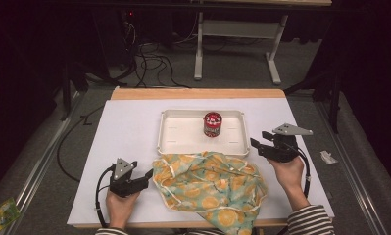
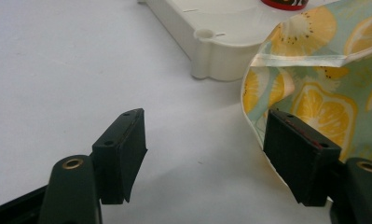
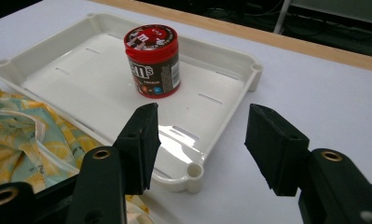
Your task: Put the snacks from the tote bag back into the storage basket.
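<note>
The left gripper rested on the white table with its jaws spread, one jaw just at the edge of the lemon-print cloth. The cloth lay crumpled at the table's near edge, overlapping the white tray, which held a red-lidded M&M's jar. The right gripper, jaws also apart and empty, hovered beside the tray's right corner.

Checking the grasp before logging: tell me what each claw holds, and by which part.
Nothing is held. Left claw is open beside the lemon-print cloth; right claw is open over the tray's corner.
</note>
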`<control>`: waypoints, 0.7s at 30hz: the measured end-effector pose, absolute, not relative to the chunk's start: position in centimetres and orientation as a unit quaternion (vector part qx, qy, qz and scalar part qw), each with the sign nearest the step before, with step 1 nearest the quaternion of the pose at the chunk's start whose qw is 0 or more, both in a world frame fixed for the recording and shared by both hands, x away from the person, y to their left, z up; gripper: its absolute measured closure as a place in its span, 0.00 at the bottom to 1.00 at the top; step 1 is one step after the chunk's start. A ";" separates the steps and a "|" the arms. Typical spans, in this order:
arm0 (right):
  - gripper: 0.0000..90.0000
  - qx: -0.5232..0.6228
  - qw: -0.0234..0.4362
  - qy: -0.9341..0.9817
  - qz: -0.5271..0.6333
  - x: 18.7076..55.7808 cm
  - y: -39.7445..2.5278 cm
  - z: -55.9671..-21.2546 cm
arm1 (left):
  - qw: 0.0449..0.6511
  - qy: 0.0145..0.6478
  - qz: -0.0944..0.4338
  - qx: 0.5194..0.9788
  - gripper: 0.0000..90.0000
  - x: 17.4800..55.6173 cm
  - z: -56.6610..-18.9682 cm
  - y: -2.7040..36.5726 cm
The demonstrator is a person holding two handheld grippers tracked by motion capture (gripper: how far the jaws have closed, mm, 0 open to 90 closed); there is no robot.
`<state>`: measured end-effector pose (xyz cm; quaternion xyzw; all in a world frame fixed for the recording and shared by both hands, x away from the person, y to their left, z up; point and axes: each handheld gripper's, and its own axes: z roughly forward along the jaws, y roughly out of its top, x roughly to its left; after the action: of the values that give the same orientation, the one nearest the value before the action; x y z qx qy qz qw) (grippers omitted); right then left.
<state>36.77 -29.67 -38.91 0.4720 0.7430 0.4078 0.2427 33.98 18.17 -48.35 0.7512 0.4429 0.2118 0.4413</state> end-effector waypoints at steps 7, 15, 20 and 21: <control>0.50 0.482 0.250 0.729 0.417 35.2 -31.1 -39.6 | 0.443 0.444 0.211 0.750 0.34 34.0 -48.3 18.2; 0.50 0.497 0.249 0.714 0.426 34.0 -32.4 -41.1 | 0.445 0.447 0.210 0.746 0.34 34.0 -48.3 18.3; 0.50 0.505 0.249 0.709 0.425 33.4 -33.4 -42.4 | 0.446 0.449 0.210 0.745 0.34 34.0 -48.3 18.3; 0.50 0.507 0.248 0.707 0.426 33.3 -33.5 -42.6 | 0.447 0.449 0.211 0.744 0.34 34.0 -48.3 18.3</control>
<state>33.25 -33.49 -42.58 0.5073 0.7066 0.4263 0.2484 33.98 18.33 -48.33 0.7443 0.4490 0.2110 0.4471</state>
